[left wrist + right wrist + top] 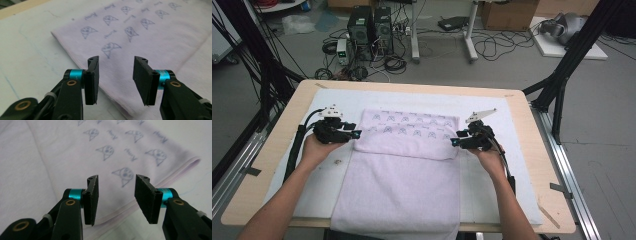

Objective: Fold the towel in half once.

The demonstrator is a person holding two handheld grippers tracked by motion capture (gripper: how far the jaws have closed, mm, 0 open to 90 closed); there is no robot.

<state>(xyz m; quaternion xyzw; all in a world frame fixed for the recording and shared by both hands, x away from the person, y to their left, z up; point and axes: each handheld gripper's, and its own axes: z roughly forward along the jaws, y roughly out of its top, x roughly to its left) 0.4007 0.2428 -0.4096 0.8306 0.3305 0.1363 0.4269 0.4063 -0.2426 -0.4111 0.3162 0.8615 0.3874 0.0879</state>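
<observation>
Jaws nearest the lens: in the left gripper view two black jaws stand apart, with bare lilac cloth showing in the gap and nothing between them; the right gripper view shows the same, its jaws spread over the cloth's edge.
Towel point(404, 165): pale lilac, lying flat in the middle of the table, its near end reaching the table's front edge.
Folded part point(409, 132): the far end lies doubled over onto the rest, showing a print of small grey cat faces and script words; it forms a band across the towel.
Left gripper point(357, 134): released, held level at the left end of the folded band, tips just beside its edge.
Right gripper point(454, 142): released, at the right end of the band, tips pointing inward at its edge.
Hands: one hand point(317, 150) holds each gripper from the near side, forearms coming in from the bottom.
Underlay point(337, 107): white sheet spread beneath the towel.
Table point(282, 135): light wooden top, its rim showing around the sheet.
Beyond: grey floor with computer towers point(371, 30) and loose cables.
</observation>
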